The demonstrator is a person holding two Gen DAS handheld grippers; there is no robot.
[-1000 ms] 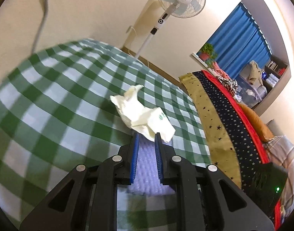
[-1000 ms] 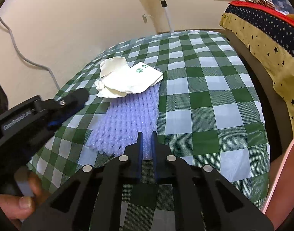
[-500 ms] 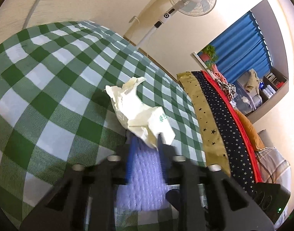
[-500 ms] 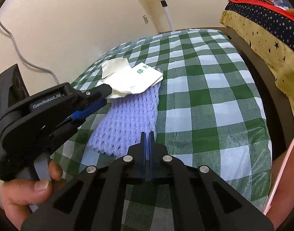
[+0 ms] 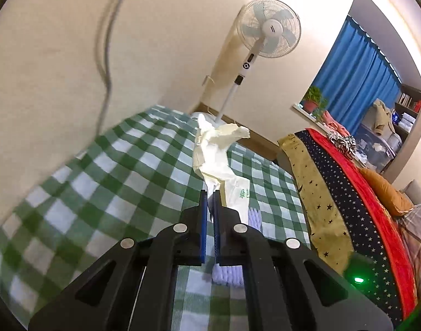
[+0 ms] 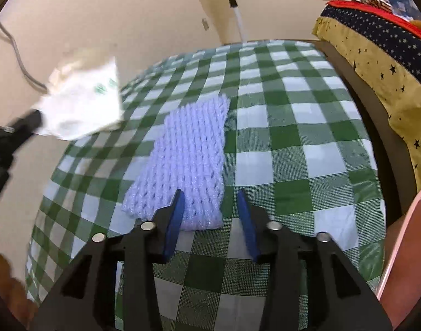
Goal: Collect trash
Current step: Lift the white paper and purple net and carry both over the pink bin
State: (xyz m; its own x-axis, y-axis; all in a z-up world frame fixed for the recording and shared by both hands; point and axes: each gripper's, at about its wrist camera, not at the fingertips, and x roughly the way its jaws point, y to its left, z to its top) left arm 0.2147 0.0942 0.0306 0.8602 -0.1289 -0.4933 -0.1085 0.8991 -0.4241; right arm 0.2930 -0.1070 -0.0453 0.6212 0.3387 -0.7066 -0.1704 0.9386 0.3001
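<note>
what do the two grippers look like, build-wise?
Both match: the left gripper and the right gripper have matte black angular plastic bodies with triangular cut-outs and round silver screw heads. The fingers are flat black blades lined with blue pads. No cables or sleeves show.

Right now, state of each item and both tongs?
left tongs: shut on the crumpled paper wrapper
crumpled paper wrapper: pinched at one end, lifted off the table
right tongs: opening, pads clear of the foam net between them
purple foam net: lying flat on the checked tablecloth, not gripped
standing fan: upright by the wall; running or not, cannot tell
</note>
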